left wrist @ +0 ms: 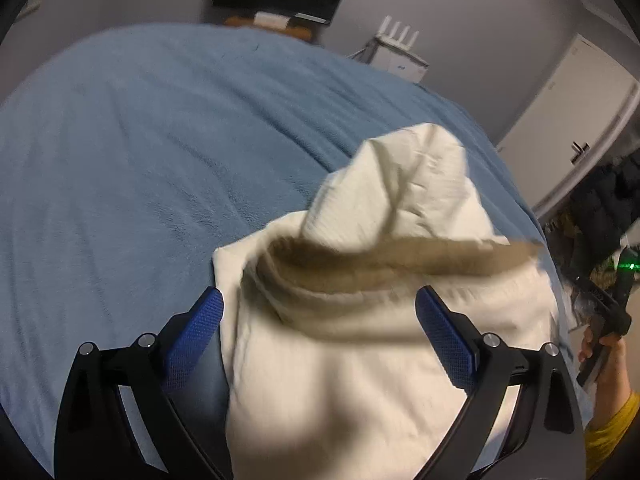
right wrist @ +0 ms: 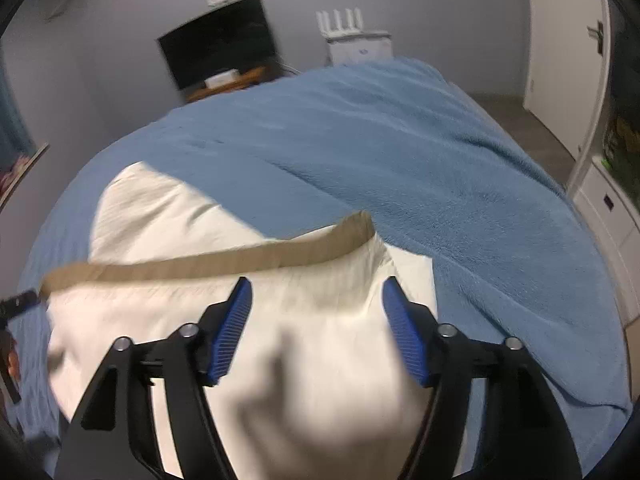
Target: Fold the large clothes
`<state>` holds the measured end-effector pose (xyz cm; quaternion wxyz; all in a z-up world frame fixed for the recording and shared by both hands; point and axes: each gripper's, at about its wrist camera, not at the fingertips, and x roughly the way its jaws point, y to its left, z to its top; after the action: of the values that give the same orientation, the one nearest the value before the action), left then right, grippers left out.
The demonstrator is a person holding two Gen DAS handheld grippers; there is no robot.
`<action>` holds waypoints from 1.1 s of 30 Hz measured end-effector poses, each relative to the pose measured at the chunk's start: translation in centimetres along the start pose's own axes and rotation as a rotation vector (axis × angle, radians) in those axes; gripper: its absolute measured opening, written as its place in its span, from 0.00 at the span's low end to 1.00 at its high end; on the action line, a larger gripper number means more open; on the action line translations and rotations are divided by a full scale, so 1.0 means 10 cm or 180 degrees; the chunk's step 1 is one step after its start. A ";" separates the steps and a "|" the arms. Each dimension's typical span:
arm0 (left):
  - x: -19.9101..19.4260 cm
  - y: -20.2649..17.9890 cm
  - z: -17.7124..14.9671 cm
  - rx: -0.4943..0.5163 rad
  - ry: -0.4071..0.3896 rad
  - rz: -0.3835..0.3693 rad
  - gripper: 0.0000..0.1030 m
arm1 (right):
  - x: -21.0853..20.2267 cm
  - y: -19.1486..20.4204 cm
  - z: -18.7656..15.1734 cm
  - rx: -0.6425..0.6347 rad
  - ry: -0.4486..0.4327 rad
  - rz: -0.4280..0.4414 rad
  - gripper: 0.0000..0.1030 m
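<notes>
Both tongs (left wrist: 318,304) (right wrist: 316,294) agape (angled downward)

Bed (left wrist: 120,152), 1 unit, carrying a blue fleece blanket (right wrist: 460,168) that is covering its whole visible top. Lying directly on the blanket: 1 cream garment (left wrist: 360,360), bunched, with a tan ribbed band (right wrist: 224,260) running across it just beyond the fingertips of both grippers; the cloth is spreading between and beneath the fingers.

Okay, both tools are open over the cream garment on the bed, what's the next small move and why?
Probably lift both away. The left tool and right tool stand open, and the garment lies on the blue blanket, pads clear of it.
</notes>
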<state>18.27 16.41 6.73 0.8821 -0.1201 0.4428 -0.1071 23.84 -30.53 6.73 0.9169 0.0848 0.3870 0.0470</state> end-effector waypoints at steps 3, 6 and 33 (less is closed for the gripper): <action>-0.24 -0.31 -0.33 0.0347 -0.0067 0.0085 0.91 | -0.24 0.15 -0.29 -0.0243 0.0022 0.0048 0.74; -0.26 -0.65 -0.67 0.0601 -0.0015 0.0155 0.91 | -0.40 0.31 -0.67 -0.0478 0.0078 0.0044 0.74; 0.96 -1.34 -0.69 0.0976 0.0226 0.0571 0.95 | 0.62 0.89 -0.68 -0.0781 0.0182 -0.0160 0.82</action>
<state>17.26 0.02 -0.41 0.8799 0.0597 0.4611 -0.0984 23.14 -20.00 -0.56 0.9099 -0.0392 0.4063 0.0734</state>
